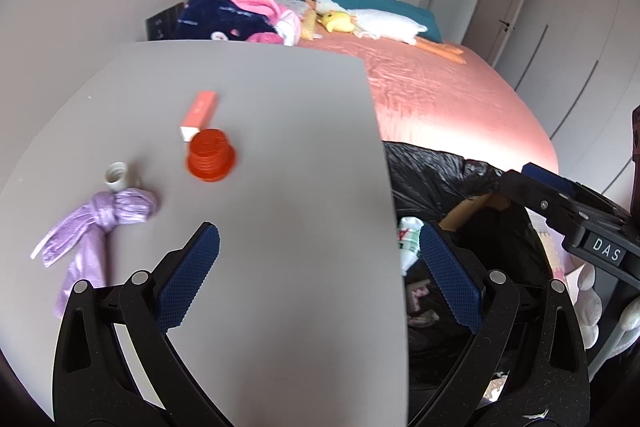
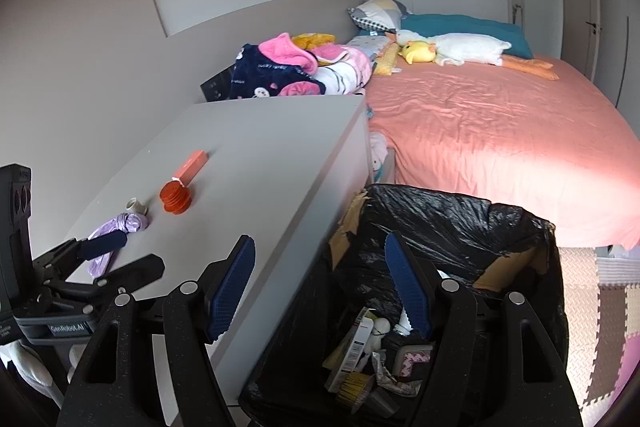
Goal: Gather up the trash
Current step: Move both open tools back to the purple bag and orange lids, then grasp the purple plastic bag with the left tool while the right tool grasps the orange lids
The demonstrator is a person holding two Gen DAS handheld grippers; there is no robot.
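left gripper (image 1: pixel 320 279): jaws spread, empty, lower centre of left view, straddling the table's right edge
right gripper (image 2: pixel 320 287): jaws spread, empty, lower centre of right view, over the bin's near rim
table (image 1: pixel 280 131): grey, left half of both views
trash on table: purple bag (image 1: pixel 100 223) lower left, knotted; white cap (image 1: pixel 116 177) just above it; red cap (image 1: pixel 211 157) touching pink box (image 1: pixel 200 113)
bin (image 2: pixel 440 223): black liner, lower right, holds mixed trash
bed (image 2: pixel 500 131): pink sheet, upper right
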